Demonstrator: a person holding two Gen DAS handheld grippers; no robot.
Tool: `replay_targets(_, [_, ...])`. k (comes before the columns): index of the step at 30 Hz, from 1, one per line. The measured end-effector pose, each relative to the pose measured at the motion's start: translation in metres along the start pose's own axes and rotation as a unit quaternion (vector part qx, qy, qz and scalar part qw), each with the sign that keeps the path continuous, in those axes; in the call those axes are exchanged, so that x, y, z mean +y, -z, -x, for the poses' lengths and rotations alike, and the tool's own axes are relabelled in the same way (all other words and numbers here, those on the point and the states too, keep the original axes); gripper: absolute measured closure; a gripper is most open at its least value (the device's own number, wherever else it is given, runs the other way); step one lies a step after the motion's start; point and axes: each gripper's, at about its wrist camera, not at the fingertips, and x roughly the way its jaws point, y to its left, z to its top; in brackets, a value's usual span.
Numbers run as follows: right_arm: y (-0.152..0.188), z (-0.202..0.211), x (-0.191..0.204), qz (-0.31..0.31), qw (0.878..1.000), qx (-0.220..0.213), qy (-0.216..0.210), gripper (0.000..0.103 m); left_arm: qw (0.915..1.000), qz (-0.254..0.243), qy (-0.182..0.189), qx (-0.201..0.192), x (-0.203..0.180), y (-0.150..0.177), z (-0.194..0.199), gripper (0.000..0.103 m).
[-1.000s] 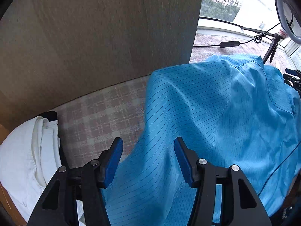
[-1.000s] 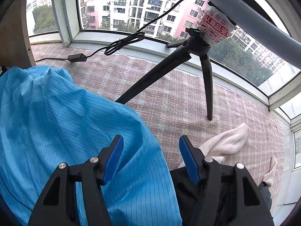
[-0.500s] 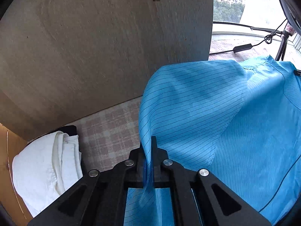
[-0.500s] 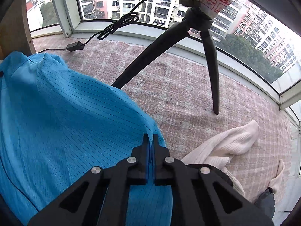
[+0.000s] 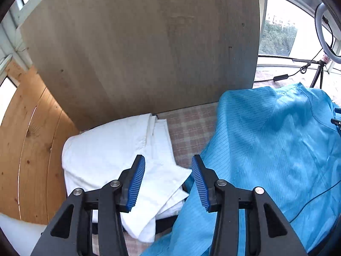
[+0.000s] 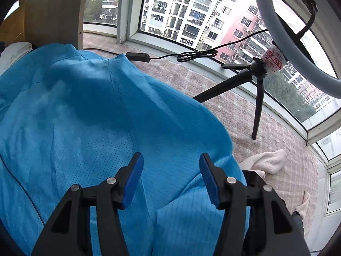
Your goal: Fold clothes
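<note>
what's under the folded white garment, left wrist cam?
A dark item pokes out from under the white garment at its near edge and back corner; most of it is covered. Checked cloth lies beside it.

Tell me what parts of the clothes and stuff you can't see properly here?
- Left wrist view: the shiny blue striped garment runs off the bottom and right edges; the left gripper covers its near hem.
- Left wrist view: the folded white shirt is partly behind the gripper.
- Right wrist view: the cream knitted garment is half hidden by the right gripper.

Folded shirt (image 5: 110,149) lies left of spread garment (image 5: 277,149).
</note>
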Motion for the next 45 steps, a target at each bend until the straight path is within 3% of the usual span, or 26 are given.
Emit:
replay_targets(3, [0.012, -0.036, 0.023, 0.029, 0.998, 0.051, 0.022, 0.049, 0.9989, 0.034, -0.018, 0.026, 0.034, 0.063, 0.019, 0.059])
replay_targets(6, [0.019, -0.052, 0.025, 0.043, 0.993, 0.087, 0.073, 0.049, 0.9950, 0.072, -0.035, 0.058, 0.065, 0.133, 0.034, 0.059])
replay_targets(10, [0.000, -0.014, 0.022, -0.016, 0.998, 0.055, 0.010, 0.049, 0.9860, 0.093, -0.071, 0.120, 0.087, 0.224, 0.021, 0.059])
replay_targets(15, [-0.021, 0.033, 0.061, 0.009, 1.000, 0.014, -0.005, 0.049, 0.9808, 0.084, -0.075, 0.159, 0.104, 0.276, -0.009, 0.059])
replay_targets(19, [-0.012, 0.061, 0.103, 0.008, 0.998, 0.013, -0.062, 0.049, 0.9830, 0.026, -0.066, 0.169, 0.102, 0.275, -0.036, 0.058])
replay_targets(22, [-0.001, 0.083, 0.143, 0.037, 0.997, 0.007, -0.066, 0.049, 0.9837, -0.012, -0.036, 0.176, 0.098, 0.270, -0.053, 0.054])
replay_targets(29, [0.000, 0.119, 0.191, 0.045, 0.995, -0.004, -0.091, 0.049, 0.9812, -0.025, 0.020, 0.190, 0.110, 0.262, -0.065, 0.050])
replay_targets(31, [-0.009, 0.124, 0.202, 0.033, 0.993, -0.007, -0.115, 0.049, 0.9808, -0.021, 0.044, 0.189, 0.113, 0.260, -0.060, 0.064])
replay_targets(32, [-0.015, 0.126, 0.210, 0.028, 0.991, -0.009, -0.128, 0.049, 0.9808, -0.020, 0.053, 0.186, 0.112, 0.259, -0.056, 0.100])
replay_targets(35, [-0.036, 0.123, 0.237, 0.024, 0.988, -0.012, -0.155, 0.049, 0.9813, -0.028, 0.031, 0.188, 0.106, 0.255, -0.047, 0.102])
replay_targets(37, [-0.052, 0.116, 0.255, 0.027, 0.986, -0.012, -0.166, 0.049, 0.9836, -0.027, 0.022, 0.177, 0.111, 0.243, -0.030, 0.102])
replay_targets(40, [-0.077, 0.106, 0.283, 0.032, 0.982, -0.012, -0.184, 0.049, 0.9923, -0.005, -0.006, 0.124, 0.140, 0.205, 0.027, 0.102])
replay_targets(45, [-0.121, 0.093, 0.313, 0.021, 0.975, -0.016, -0.219, 0.049, 0.9984, 0.040, -0.039, -0.003, 0.198, 0.122, 0.163, 0.102])
